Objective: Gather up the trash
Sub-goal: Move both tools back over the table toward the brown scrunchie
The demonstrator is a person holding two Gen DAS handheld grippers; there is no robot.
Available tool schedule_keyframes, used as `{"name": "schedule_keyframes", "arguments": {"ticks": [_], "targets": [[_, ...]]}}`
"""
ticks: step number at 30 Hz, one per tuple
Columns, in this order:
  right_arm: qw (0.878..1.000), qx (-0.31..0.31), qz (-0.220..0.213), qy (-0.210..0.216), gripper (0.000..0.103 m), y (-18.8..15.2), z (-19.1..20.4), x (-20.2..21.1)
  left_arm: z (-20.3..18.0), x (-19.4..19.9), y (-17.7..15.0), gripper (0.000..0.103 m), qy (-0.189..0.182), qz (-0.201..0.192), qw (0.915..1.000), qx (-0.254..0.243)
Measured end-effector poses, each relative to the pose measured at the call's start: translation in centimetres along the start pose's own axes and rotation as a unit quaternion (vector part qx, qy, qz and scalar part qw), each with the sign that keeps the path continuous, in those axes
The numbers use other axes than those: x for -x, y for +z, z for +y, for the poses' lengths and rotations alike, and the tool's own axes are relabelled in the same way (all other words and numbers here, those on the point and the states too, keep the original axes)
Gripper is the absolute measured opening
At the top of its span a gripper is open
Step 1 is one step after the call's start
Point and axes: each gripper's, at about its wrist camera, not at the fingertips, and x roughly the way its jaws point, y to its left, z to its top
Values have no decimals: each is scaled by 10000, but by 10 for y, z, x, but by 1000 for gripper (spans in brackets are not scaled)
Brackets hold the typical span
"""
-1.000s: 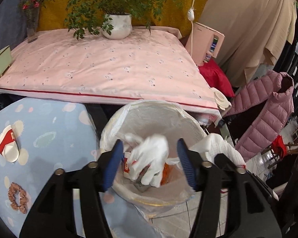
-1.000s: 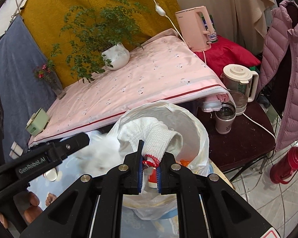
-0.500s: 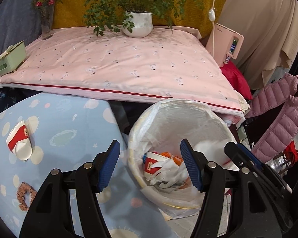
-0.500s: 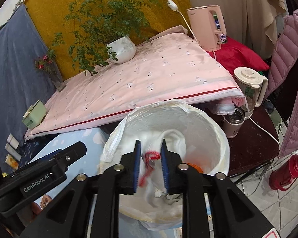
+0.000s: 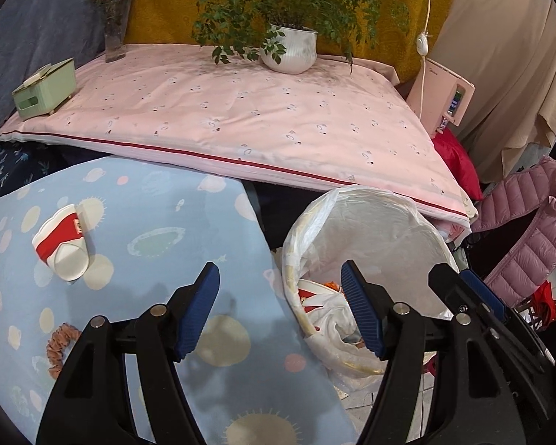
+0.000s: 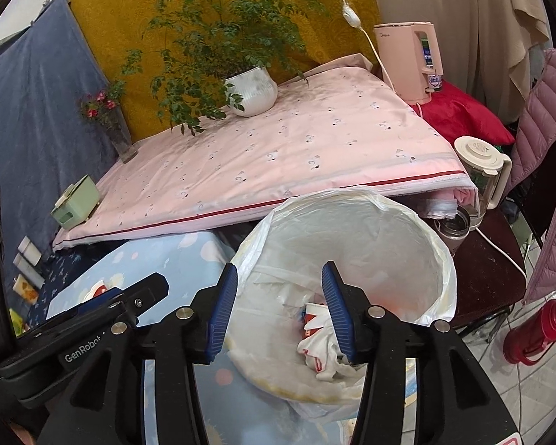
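From your left wrist, the left gripper point(image 5: 280, 306) is hanging spread and empty over the blue cloth point(image 5: 148, 222); the crushed red-and-white cup point(image 5: 61, 246) is lying at ten o'clock, long axis slanting, nearer this hand. From your right wrist, the right gripper point(image 6: 280, 309), jaws just opening, is pointing empty into the lined bin point(image 6: 441, 259).

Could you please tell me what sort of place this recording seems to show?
Most likely a lived-in home room: a pink quilt with a potted plant on it, a padded jacket hanging nearby, and a lined waste bin beside a small table.
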Motion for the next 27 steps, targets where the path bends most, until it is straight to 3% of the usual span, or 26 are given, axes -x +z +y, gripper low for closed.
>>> {"name": "schedule_keyframes", "arguments": {"ticks": [27], "targets": [[9967, 683, 238, 360, 56, -32, 91, 4, 111, 42, -36, 65, 619, -193, 9946, 810]]}}
